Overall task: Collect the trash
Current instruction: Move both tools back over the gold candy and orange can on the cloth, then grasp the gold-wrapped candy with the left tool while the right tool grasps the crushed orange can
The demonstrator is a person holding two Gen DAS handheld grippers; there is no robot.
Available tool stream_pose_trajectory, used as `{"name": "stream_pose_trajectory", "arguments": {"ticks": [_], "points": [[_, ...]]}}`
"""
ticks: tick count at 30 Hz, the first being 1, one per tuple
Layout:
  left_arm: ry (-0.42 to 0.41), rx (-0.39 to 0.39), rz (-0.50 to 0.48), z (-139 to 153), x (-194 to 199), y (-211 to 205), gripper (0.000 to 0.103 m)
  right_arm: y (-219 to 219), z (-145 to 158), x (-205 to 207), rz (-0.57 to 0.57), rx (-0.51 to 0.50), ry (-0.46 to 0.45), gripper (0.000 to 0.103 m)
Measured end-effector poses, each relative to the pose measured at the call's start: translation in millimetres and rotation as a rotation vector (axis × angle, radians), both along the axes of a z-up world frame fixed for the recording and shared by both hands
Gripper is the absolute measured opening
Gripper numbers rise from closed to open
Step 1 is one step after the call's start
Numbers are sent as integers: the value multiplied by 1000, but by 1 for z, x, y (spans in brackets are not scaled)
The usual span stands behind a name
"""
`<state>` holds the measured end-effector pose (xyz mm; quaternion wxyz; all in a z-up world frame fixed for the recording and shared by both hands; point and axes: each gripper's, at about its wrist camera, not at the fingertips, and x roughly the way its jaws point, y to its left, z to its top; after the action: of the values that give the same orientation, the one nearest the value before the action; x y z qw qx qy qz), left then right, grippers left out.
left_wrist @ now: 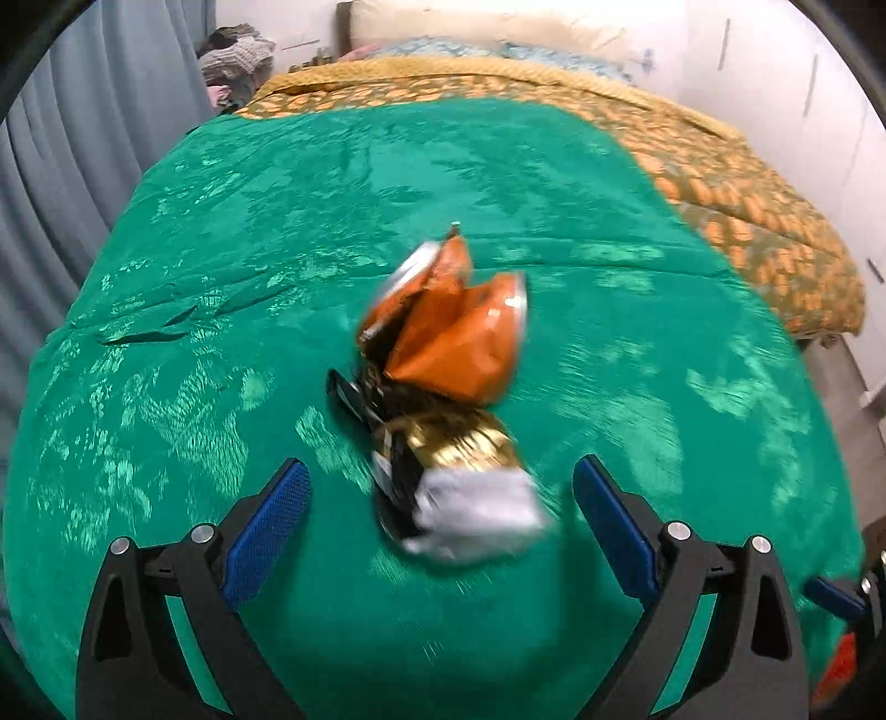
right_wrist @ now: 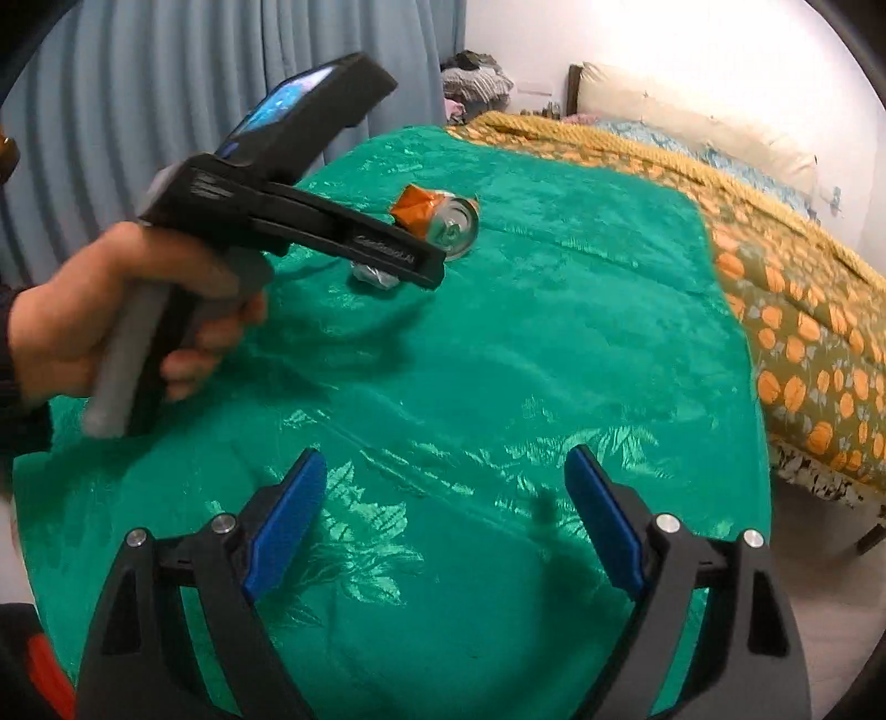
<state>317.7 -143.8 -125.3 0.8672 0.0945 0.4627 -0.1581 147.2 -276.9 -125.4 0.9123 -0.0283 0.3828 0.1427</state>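
Note:
A crushed orange can (left_wrist: pixel 454 327) and a crumpled gold, black and silver wrapper (left_wrist: pixel 459 476) lie together on the green bedspread (left_wrist: pixel 221 249). My left gripper (left_wrist: pixel 440 487) is open, its blue pads either side of the wrapper, not touching it. In the right wrist view the left gripper body (right_wrist: pixel 288 221) is held by a hand above the can (right_wrist: pixel 443 219) and the wrapper (right_wrist: pixel 374 274). My right gripper (right_wrist: pixel 446 482) is open and empty over bare green cloth, well short of the trash.
The green spread covers a bed with an orange-patterned blanket (right_wrist: pixel 803 310) and pillows (left_wrist: pixel 470 27) at the far end. Grey curtains (right_wrist: pixel 166 83) hang on the left. A pile of clothes (left_wrist: pixel 238 61) sits by the headboard. Floor shows at the right (right_wrist: pixel 819 609).

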Motion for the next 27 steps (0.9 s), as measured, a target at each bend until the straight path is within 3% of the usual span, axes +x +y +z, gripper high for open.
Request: {"name": "stream_pose_trajectory", "arguments": {"ticks": [2,3,4,5,7,14,20,22,24,27], "points": [[-13,-5,12,-1,2,3,88,-2,-3,-2,-4,9,5,86],[-18,-12,12,0,3,6,77,-2,-5,-2,-3,8,8,86],[-15,-22,4,1,2,8,58,-2,-5,-2,-1,7,8,86],[-12,-22,-3,1,1,10,47,-1,-4,-2,4,2,3,86],[-23,-14,-15,6,-8,18,46,0,-4,-5,6,-7,-1,86],[-53,-19,-35,30,-77,75,46,4,-5,-12,17,-27,-13,86],[-72,-3,-20,18,-108,103,51,4,-5,-12,6,-32,-24,86],[-47,-28,-8,7,-106,106,63,1,-4,-13,-5,-16,-29,86],[-36,-45,8,1,-104,110,68,-1,-4,-14,-11,-3,-26,86],[-51,-24,20,-1,-103,110,80,-2,-4,-7,-28,-24,15,86]]}}
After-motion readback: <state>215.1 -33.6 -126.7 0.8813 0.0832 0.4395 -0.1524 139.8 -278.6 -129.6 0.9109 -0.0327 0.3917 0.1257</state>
